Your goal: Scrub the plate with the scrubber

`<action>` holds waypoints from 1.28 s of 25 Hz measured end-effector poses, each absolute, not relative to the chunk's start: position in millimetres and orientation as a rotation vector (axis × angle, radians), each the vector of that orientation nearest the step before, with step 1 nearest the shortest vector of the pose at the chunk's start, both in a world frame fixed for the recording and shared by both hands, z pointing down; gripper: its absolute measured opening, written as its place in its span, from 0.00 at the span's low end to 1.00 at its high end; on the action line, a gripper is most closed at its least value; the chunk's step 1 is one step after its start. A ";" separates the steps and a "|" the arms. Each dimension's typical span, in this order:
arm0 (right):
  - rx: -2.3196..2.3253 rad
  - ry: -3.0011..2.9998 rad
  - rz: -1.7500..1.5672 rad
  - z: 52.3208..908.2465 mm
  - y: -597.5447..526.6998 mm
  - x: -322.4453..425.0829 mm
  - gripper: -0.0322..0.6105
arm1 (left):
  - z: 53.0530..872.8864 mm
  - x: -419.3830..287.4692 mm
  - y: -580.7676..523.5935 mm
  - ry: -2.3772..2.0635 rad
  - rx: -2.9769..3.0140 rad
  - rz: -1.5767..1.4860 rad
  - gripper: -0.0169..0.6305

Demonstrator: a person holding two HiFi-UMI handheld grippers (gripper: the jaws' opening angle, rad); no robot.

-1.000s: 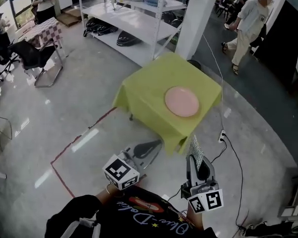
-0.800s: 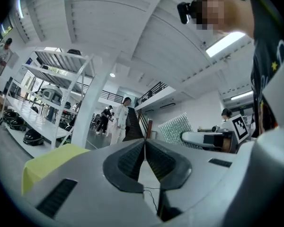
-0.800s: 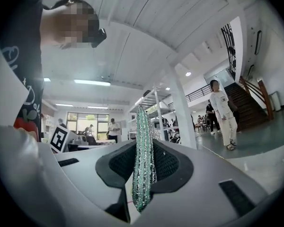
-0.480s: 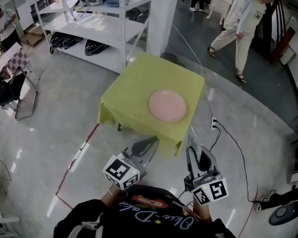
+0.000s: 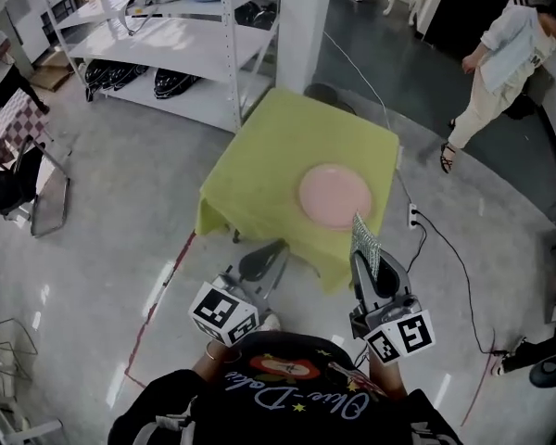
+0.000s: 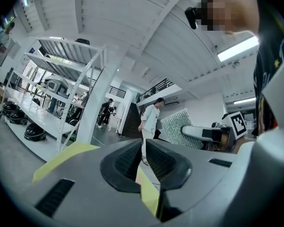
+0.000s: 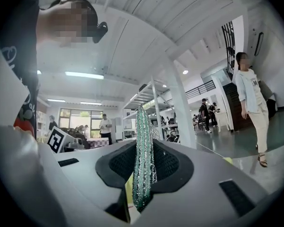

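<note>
A round pink plate (image 5: 334,196) lies on a small table under a yellow-green cloth (image 5: 259,170), seen in the head view ahead of both grippers. My right gripper (image 5: 366,247) is shut on a green glittery scrubber (image 5: 363,237), which stands on edge between the jaws (image 7: 143,160), just short of the table's near edge. My left gripper (image 5: 264,260) is shut with nothing in it, its tips near the cloth's front left hem. From the left gripper view the scrubber (image 6: 178,126) shows off to the right.
White metal shelving (image 5: 195,35) and a white pillar (image 5: 306,21) stand behind the table. A person (image 5: 502,63) walks at the far right. A cable (image 5: 449,253) runs over the floor right of the table, red tape (image 5: 162,295) marks the floor at the left, and a chair (image 5: 28,188) stands far left.
Both grippers have come forward to the table, which now sits nearer in the head view. The right one still holds the scrubber. The walking person has moved further right.
</note>
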State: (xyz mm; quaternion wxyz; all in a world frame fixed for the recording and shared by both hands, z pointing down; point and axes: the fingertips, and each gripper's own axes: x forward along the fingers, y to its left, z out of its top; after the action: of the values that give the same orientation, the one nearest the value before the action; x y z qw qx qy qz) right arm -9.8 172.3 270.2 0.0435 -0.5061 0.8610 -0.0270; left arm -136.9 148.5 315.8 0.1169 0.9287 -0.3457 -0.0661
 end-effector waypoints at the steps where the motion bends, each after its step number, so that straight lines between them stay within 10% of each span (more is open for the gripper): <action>1: -1.554 2.631 -0.086 272.0 167.0 -13.3 0.14 | 319.2 -142.2 142.4 -1.014 2.713 -0.189 0.04; 32: -1.761 2.788 -0.256 388.6 -32.7 37.8 0.14 | 421.4 -102.8 -39.1 -0.898 2.594 0.057 0.21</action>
State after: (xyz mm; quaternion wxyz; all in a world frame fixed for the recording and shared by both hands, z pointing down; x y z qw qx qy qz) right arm 37.8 -32.7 388.6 -0.0828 -0.5306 0.8400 -0.0772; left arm -102.8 -39.1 421.4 0.1967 0.9263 -0.3206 0.0205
